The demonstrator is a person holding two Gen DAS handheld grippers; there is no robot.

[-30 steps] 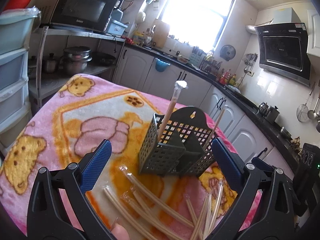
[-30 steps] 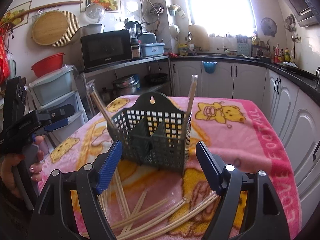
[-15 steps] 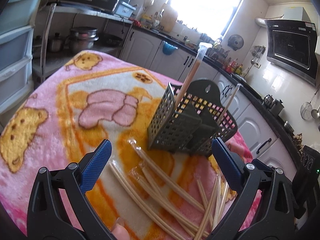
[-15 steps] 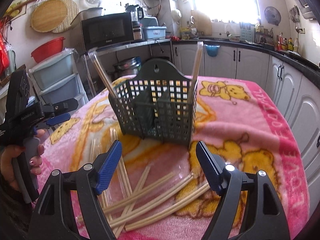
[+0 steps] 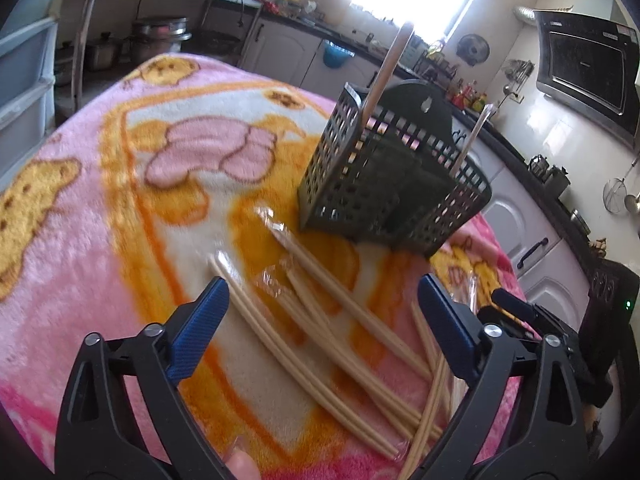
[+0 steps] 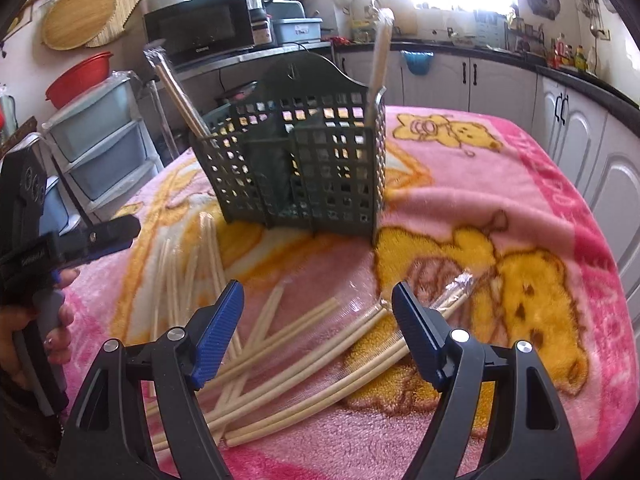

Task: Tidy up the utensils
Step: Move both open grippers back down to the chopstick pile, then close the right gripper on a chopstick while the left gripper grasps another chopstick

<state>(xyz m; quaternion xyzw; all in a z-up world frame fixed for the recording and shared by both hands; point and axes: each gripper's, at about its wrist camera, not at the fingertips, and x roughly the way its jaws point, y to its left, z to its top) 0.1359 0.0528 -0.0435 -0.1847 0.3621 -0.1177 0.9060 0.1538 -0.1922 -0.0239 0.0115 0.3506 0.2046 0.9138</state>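
A dark green perforated utensil holder (image 5: 394,184) (image 6: 304,168) stands on the pink blanket, with wrapped chopsticks (image 5: 386,68) (image 6: 380,56) sticking up from its two ends. Several pale chopsticks (image 5: 320,320) (image 6: 304,364) in clear sleeves lie scattered in front of it. My left gripper (image 5: 320,304) hovers over the pile, jaws wide but closing, nothing pressed between them. My right gripper (image 6: 318,312) hangs open above the chopsticks on its side, empty. The left gripper (image 6: 100,236) and a hand also show at the left edge of the right wrist view.
The table carries a pink and orange cartoon blanket (image 5: 100,184) (image 6: 500,184). Plastic drawers (image 6: 100,140) and a shelf with a microwave (image 6: 204,32) stand beyond the table. White kitchen cabinets (image 6: 580,136) run along the right.
Both grippers have come down and tipped toward the scattered chopsticks; the holder now looks larger and higher in both views. The left jaws stand slightly narrower.
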